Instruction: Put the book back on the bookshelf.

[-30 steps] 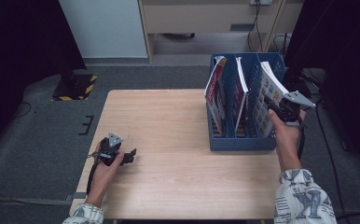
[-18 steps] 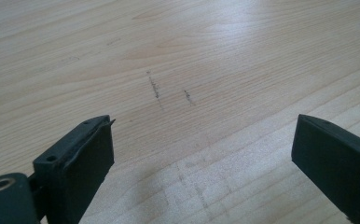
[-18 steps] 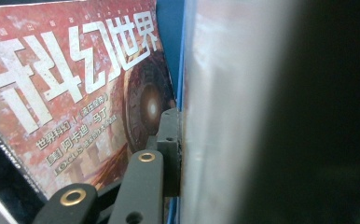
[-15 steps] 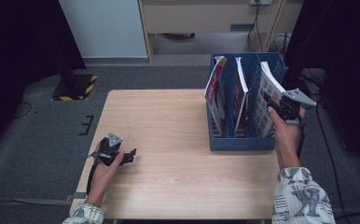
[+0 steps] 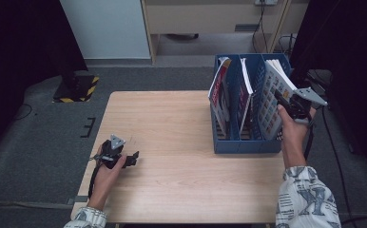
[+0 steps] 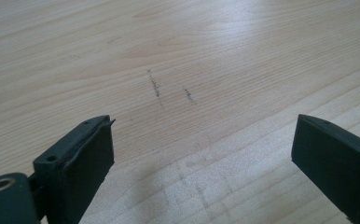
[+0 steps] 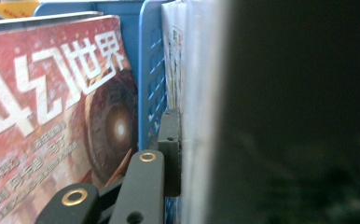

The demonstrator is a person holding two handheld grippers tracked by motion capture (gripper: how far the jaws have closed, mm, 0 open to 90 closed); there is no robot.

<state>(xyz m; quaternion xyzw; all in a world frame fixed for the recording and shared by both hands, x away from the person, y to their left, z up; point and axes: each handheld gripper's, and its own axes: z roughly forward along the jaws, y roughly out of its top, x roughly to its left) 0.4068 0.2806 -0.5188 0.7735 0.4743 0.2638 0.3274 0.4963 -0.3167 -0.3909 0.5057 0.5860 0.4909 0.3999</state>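
Clearly, right tongs clamp a magazine beside one reading "幻世界"; left tongs apart.

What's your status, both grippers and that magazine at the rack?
Right gripper shut on magazine in blue rack. Left gripper open, resting on table. Nothing in the way.

Glossy paper magazine, perforated blue plastic file rack, matt pale wood table.

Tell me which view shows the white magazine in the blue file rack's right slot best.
The high view: the white magazine stands whole in the blue file rack, with the right gripper at its edge. The right gripper view shows its page edges, blurred. The left gripper view shows wooden table.
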